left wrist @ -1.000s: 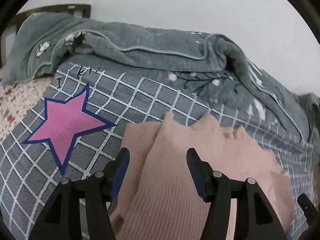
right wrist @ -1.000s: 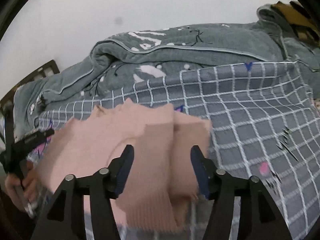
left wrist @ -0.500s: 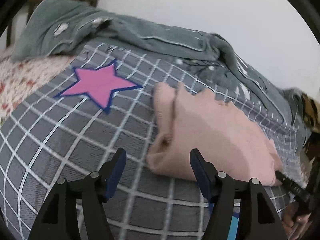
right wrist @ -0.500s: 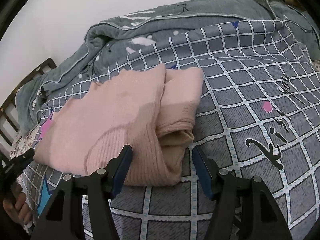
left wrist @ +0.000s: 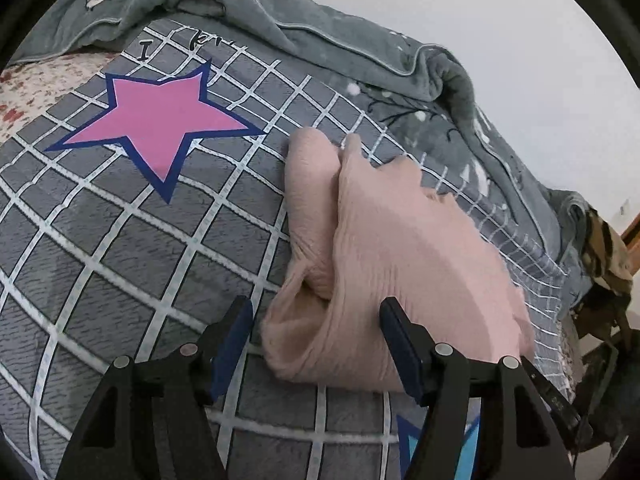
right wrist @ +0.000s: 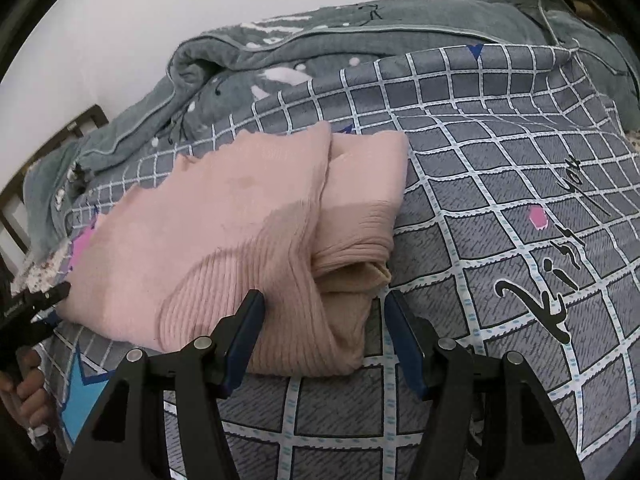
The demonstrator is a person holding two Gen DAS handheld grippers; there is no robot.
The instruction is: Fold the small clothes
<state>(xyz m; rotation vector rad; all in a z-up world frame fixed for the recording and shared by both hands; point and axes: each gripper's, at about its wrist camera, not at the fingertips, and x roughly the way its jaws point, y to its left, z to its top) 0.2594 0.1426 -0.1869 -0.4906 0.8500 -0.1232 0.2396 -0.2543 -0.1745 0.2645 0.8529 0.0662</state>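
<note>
A pink ribbed knit sweater (left wrist: 384, 248) lies folded on the grey checked bedspread (left wrist: 120, 248); it also shows in the right wrist view (right wrist: 224, 232). My left gripper (left wrist: 316, 336) is open, its jaws either side of the sweater's near left end, holding nothing. My right gripper (right wrist: 324, 332) is open, its jaws astride the sweater's near right end, over the folded sleeve layers, holding nothing. The left gripper (right wrist: 36, 304) and the hand holding it show at the left edge of the right wrist view.
A rumpled grey quilt (left wrist: 320, 52) is heaped along the far side against the white wall; it also shows in the right wrist view (right wrist: 320, 40). A pink star (left wrist: 160, 124) is printed on the bedspread left of the sweater. A wooden headboard (right wrist: 48, 140) stands far left.
The sweater went from lifted between the grippers to lying folded on the bedspread. Both grippers have drawn back to its near ends, open, then edged closer.
</note>
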